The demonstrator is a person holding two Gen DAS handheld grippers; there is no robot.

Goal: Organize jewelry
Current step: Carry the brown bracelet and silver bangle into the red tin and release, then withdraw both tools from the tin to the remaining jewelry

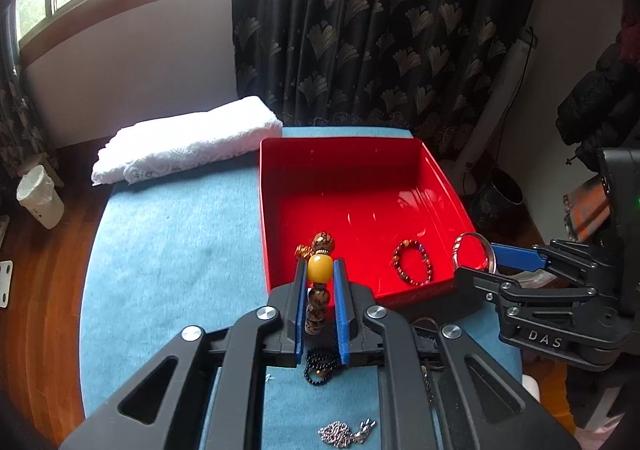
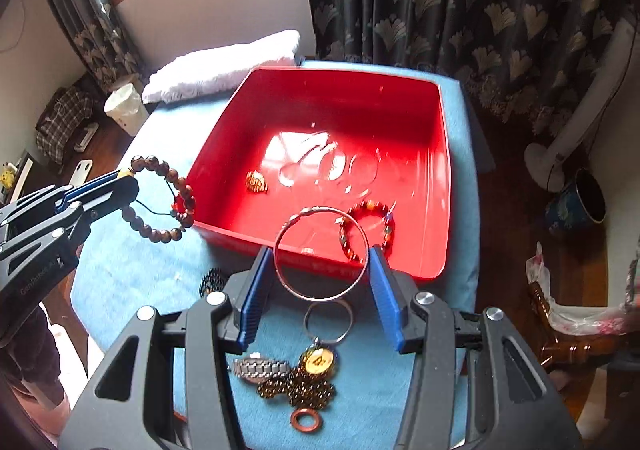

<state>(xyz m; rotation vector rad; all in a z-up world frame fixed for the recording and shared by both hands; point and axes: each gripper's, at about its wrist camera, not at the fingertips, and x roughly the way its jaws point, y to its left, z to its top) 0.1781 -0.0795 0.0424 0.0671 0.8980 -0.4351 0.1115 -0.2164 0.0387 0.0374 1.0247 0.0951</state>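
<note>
So the red tray (image 2: 434, 154) is the anchor here; it sits on a blue cloth (image 1: 172, 250) over the table, with a folded white towel (image 1: 184, 142) just past its far left corner.

The left gripper (image 1: 319, 270) is clamped tight on a brown bead bracelet (image 1: 320, 282), pinching it at the fat yellow bead; from the right wrist camera the loop (image 2: 164, 202) dangles in the air just off the tray's near left corner, not touching the cloth.

The right gripper (image 2: 320, 254) has its blue pads pressed on either side of a thin silver bangle (image 2: 320, 252), so it's gripping that; the bangle hangs right over the tray's near wall, tilted up toward the camera.

Inside the tray: a dark red bead bracelet (image 2: 366, 228) near the front right, and a small gold piece (image 2: 256, 182) toward the left side.

In front of the tray, on the cloth: a smaller silver ring (image 2: 328, 320), a gold pendant (image 2: 318, 360) on a heap of brown beads, a metal watch band (image 2: 260, 366), a copper ring (image 2: 305, 420), a black bead bracelet (image 2: 212, 280), and a silver chain (image 1: 346, 308).
</note>
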